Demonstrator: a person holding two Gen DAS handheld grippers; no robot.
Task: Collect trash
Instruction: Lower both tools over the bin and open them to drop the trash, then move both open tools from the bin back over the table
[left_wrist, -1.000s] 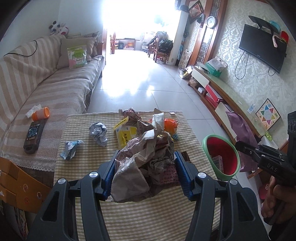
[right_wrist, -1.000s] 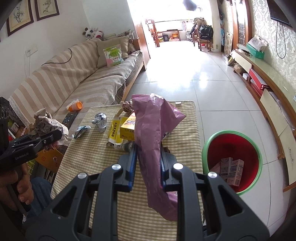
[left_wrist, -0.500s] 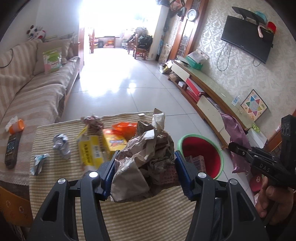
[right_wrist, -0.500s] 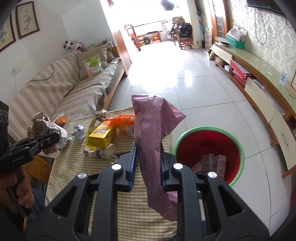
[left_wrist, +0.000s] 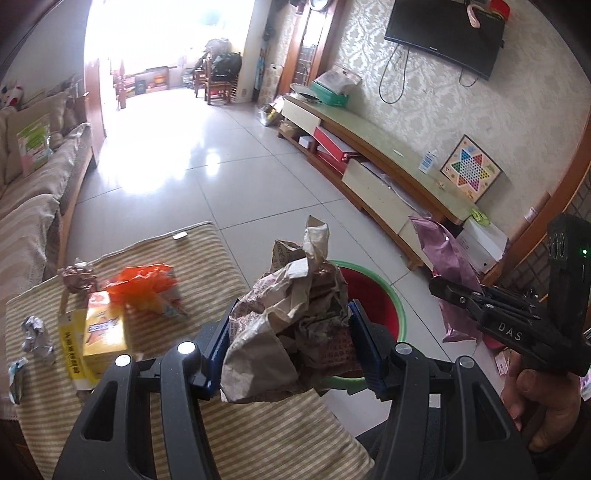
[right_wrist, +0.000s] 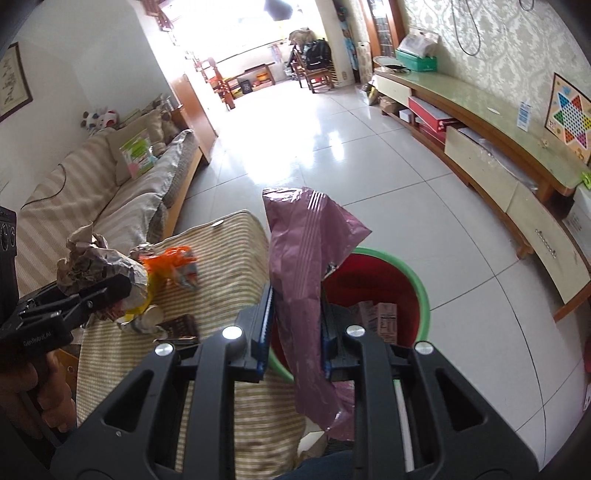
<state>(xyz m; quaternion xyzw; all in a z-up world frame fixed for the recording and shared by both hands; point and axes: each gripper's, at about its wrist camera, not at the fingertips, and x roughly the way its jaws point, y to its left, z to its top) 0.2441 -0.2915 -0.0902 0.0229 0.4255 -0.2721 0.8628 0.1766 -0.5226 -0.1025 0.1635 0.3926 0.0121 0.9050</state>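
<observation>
My left gripper (left_wrist: 291, 343) is shut on a crumpled brown paper wad (left_wrist: 291, 314), held over the table's right edge beside the red bin with a green rim (left_wrist: 373, 295). My right gripper (right_wrist: 295, 325) is shut on a purple plastic bag (right_wrist: 306, 266), held above the bin (right_wrist: 402, 284), which has cartons (right_wrist: 376, 317) inside. Each gripper shows in the other's view, the right one (left_wrist: 443, 291) with its bag, the left one (right_wrist: 110, 288) with the wad.
On the striped table (left_wrist: 207, 251) lie a yellow box (left_wrist: 99, 332), an orange wrapper (left_wrist: 144, 284), foil balls (left_wrist: 35, 332) and a dark packet (right_wrist: 177, 328). A sofa (right_wrist: 110, 199) stands left, a TV cabinet (right_wrist: 517, 162) right, tiled floor (right_wrist: 332, 147) ahead.
Both grippers have swung right with their loads, away from the table's middle. The bin has come closer and now sits just behind both loads.
</observation>
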